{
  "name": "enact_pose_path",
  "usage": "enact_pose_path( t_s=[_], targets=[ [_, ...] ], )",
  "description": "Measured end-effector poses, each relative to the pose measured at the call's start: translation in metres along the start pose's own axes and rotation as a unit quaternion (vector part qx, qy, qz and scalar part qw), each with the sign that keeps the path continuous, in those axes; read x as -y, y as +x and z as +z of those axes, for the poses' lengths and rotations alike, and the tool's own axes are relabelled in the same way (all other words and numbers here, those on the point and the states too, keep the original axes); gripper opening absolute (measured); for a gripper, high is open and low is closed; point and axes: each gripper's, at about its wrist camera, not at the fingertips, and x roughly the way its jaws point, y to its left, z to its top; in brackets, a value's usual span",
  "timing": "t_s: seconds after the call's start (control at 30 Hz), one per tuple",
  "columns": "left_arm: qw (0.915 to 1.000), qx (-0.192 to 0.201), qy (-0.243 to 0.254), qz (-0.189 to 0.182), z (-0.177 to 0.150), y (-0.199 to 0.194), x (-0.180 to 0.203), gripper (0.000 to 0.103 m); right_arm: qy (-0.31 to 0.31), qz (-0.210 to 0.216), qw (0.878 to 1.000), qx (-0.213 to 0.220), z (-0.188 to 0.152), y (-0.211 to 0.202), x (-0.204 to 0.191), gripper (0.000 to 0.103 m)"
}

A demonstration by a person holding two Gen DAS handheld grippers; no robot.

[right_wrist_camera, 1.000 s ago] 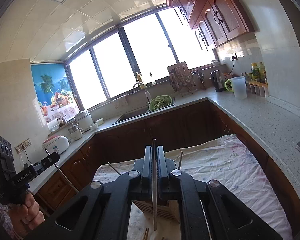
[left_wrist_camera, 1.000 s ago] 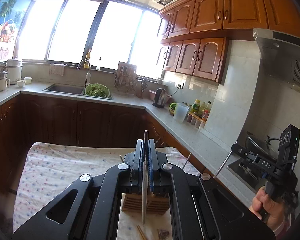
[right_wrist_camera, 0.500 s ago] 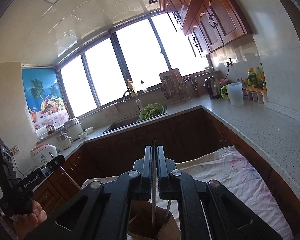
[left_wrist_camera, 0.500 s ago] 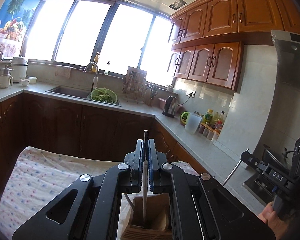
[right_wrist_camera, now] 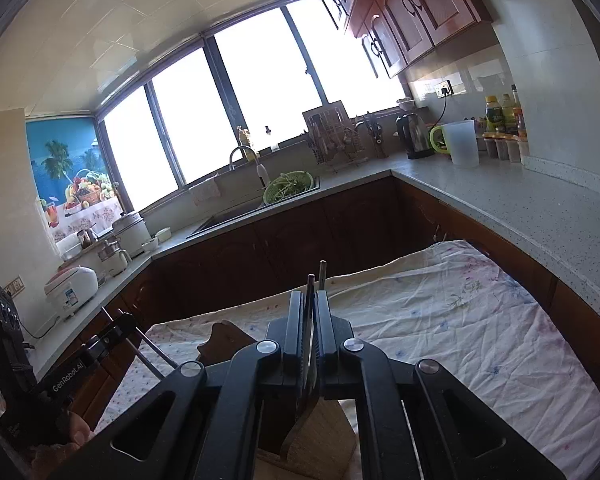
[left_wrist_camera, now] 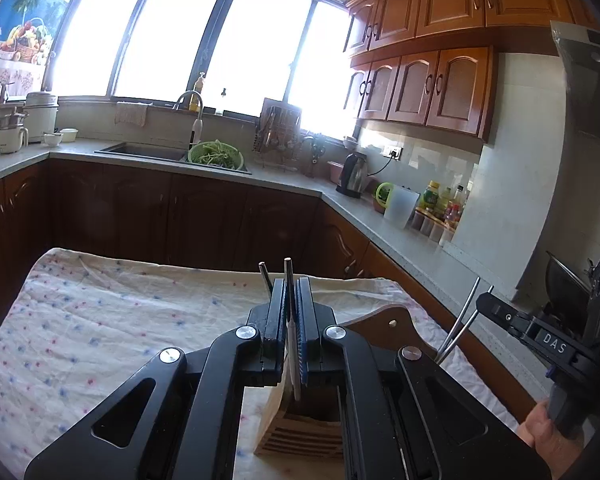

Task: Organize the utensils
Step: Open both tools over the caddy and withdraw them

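My left gripper is shut on a thin metal chopstick that stands upright, its lower end down inside the wooden utensil holder. A second stick pokes up just behind the fingers. My right gripper is likewise shut on a slim metal chopstick, over the same holder. In the left wrist view the right gripper shows at the right edge, in a hand. The left gripper appears at the left of the right wrist view.
The holder stands on a table under a dotted cloth, beside a brown cutting board. Beyond are dark cabinets, a counter with kettle, jug and bottles, and a sink with a green colander.
Both grippers have sunk towards the wooden holder with their chopsticks, whose lower ends now reach into it. The cutting board has come into view.
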Motion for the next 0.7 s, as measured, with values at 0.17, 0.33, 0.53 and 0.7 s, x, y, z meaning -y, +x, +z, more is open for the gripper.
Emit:
enact_pose_path(
  t_s=[0.17,0.33,0.53,0.7],
  targets=[
    [0.9999,-0.013,-0.006,-0.003,0.005,0.004,0.001,0.004,0.014,0.004,1.0,-0.014,0.004,0.0,0.005,0.005],
    [0.9998,-0.019,-0.004,0.0,0.006,0.005,0.001,0.004,0.016,0.005,1.0,-0.022,0.005,0.001,0.004,0.005],
    [0.9993,-0.037,-0.011,0.004,0.007,0.003,0.001,0.033,0.023,0.013,0.999,-0.027,0.008,-0.002,0.005,0.022],
    [0.9995,-0.027,-0.017,0.006,0.005,-0.018,0.002,0.056,0.03,0.023,0.999,-0.013,0.01,-0.019,0.006,0.06]
  ],
)
